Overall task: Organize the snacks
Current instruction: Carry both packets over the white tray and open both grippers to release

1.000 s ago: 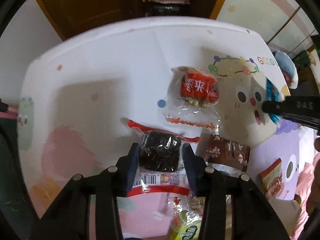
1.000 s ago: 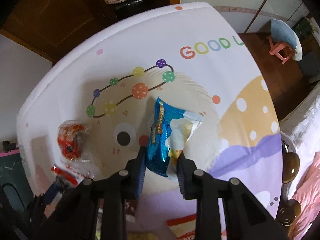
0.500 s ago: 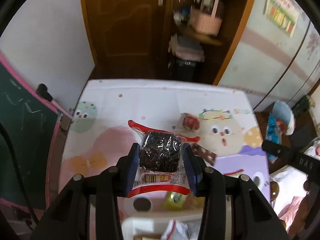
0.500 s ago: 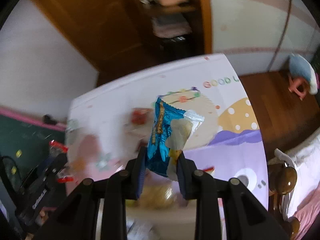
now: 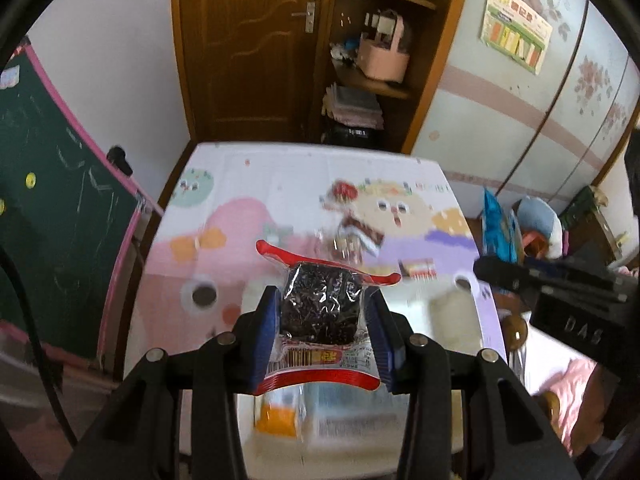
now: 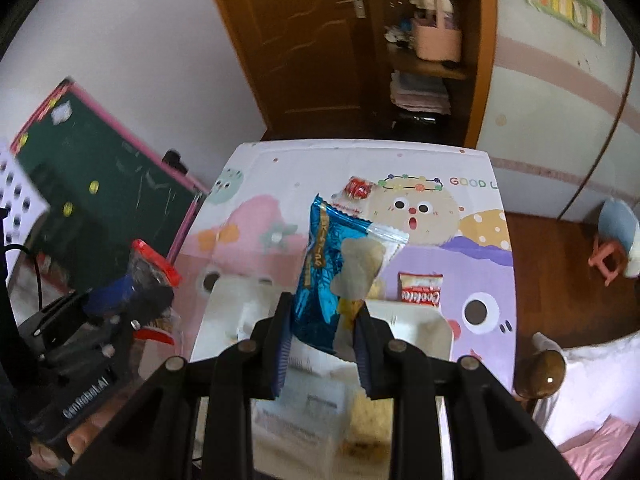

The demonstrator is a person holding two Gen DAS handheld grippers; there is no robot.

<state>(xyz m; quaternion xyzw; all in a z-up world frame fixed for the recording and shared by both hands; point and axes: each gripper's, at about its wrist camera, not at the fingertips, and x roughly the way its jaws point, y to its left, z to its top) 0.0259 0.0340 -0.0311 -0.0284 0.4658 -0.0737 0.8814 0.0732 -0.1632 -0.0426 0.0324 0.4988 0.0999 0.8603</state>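
My left gripper (image 5: 322, 322) is shut on a clear, red-edged packet of dark seaweed-like snack (image 5: 320, 304), held high above the cartoon-print table (image 5: 248, 184). My right gripper (image 6: 322, 330) is shut on a blue foil snack bag (image 6: 320, 264) with a clear window, also lifted over the table. In the right wrist view the left gripper (image 6: 132, 300) shows at lower left with its packet; in the left wrist view the right gripper (image 5: 516, 276) with the blue bag (image 5: 496, 232) is at the right. A white bin (image 6: 416, 320) with packets in it lies blurred below both grippers.
On the table lie a red-labelled clear packet (image 6: 356, 192), a red and white cookie packet (image 6: 420, 290) and a brown packet (image 5: 358, 232). A green chalkboard (image 5: 48, 184) stands left, a wooden door (image 5: 248, 48) and shelves behind, a bed (image 6: 592, 392) at right.
Both grippers have risen and pulled back from the table, each still holding its packet; the table looks smaller and the white bin has come into view underneath.
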